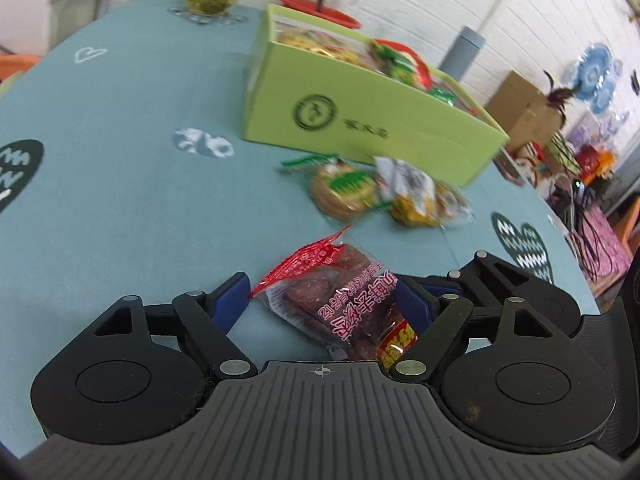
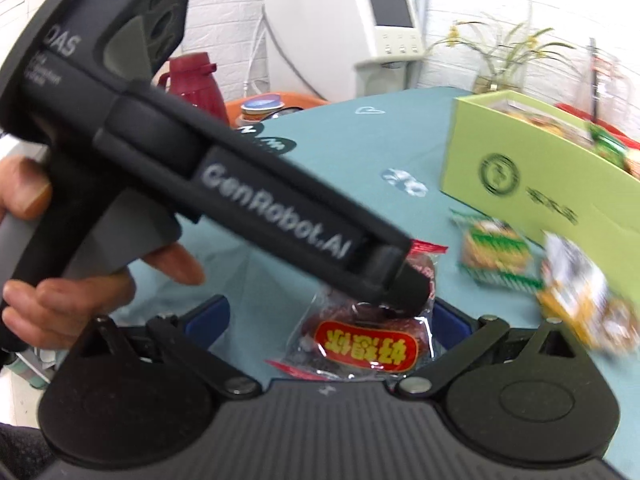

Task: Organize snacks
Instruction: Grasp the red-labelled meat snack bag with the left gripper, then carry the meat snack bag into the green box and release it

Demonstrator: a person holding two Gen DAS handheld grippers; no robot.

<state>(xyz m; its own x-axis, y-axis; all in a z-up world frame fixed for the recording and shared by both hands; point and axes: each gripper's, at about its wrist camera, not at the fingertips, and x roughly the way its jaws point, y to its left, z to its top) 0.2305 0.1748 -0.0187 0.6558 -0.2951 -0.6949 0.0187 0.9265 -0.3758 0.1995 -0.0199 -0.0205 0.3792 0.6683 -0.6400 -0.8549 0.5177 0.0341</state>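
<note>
Motion blur smears the 2 loose snack packets [image 2: 576,280], and the green box [image 2: 532,184] runs off the right-wrist view's edge.

We see even, soft daylight with no hard shadows. Fisheye bends edges, corners vignetted. Motion blur smears the green box [image 1: 372,128] and loose snack packets [image 2: 560,280] at right; glare on the red wrapper [image 2: 366,344].

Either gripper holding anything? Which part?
Cannot be told: red-and-clear plastic snack packet sits between the left gripper and its pads, grip unconfirmed. Right gripper open, holding nothing.
</note>
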